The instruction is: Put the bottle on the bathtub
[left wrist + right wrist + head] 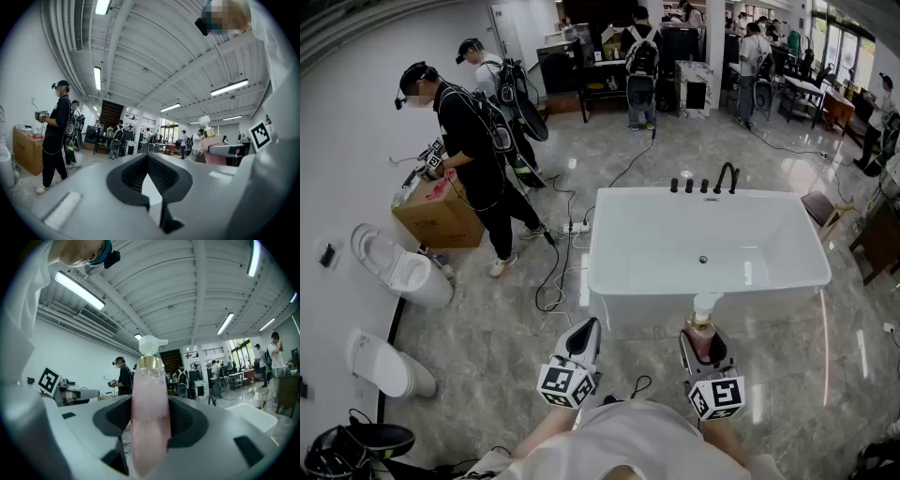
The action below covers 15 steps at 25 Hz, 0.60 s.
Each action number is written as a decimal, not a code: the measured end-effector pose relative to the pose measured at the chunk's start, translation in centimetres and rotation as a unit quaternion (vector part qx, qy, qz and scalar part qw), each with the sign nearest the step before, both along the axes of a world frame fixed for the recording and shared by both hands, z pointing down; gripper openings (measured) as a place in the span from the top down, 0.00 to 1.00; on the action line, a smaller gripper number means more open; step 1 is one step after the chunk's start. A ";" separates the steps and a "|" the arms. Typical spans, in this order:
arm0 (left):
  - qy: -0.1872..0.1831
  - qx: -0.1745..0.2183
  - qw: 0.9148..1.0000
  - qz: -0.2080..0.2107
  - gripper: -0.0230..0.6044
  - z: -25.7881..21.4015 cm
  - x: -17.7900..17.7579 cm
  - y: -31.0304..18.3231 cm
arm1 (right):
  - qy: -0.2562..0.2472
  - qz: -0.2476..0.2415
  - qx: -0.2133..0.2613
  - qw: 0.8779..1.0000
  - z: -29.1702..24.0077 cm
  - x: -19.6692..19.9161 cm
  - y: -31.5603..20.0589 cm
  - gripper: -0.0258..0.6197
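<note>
Clamping the bottle point(149, 413) upright in the right gripper point(705, 339), just short of the bathtub point(609, 272), for placing; holding left gripper point(586, 330) closed, empty.

The head camera looks from above, steeply down past the left gripper point(584, 330) and right gripper point(704, 337), both close at its lower edge, onto the floor point(487, 347) and the bathtub point(614, 234) just ahead. Each gripper camera rides low behind its own jaws and faces level into the hall, taking in much ceiling point(154, 56). The left gripper view catches the right gripper point(224, 151) at its right edge; the right gripper view has the bottle point(150, 413) very near its lens and the left gripper point(77, 393) at its left. All three share the person point(473, 141) in black; the head and right gripper views share the bathtub.
</note>
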<state>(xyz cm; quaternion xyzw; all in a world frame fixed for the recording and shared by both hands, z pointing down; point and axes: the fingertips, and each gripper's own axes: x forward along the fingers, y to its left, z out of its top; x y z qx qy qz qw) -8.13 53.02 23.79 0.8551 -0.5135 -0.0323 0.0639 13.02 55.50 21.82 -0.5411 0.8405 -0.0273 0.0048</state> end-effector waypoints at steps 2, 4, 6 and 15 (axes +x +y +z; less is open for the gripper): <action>-0.001 -0.002 1.000 0.000 0.97 0.0 -0.1 -0.1 | 0.001 0.002 -0.001 1.000 0.0 0.0 -0.1 0.61; -0.001 -0.004 1.000 0.001 0.97 0.1 -0.2 -0.2 | 0.001 0.003 -0.002 1.000 0.0 -0.1 -0.2 0.61; -0.001 -0.006 1.000 0.003 0.97 0.2 -0.4 -0.3 | -0.001 0.003 -0.004 1.000 0.1 -0.4 -0.3 0.61; 0.001 -0.010 1.000 0.007 0.97 0.5 -1.1 -0.7 | 0.008 0.000 -0.005 1.000 0.1 -1.7 -0.7 0.61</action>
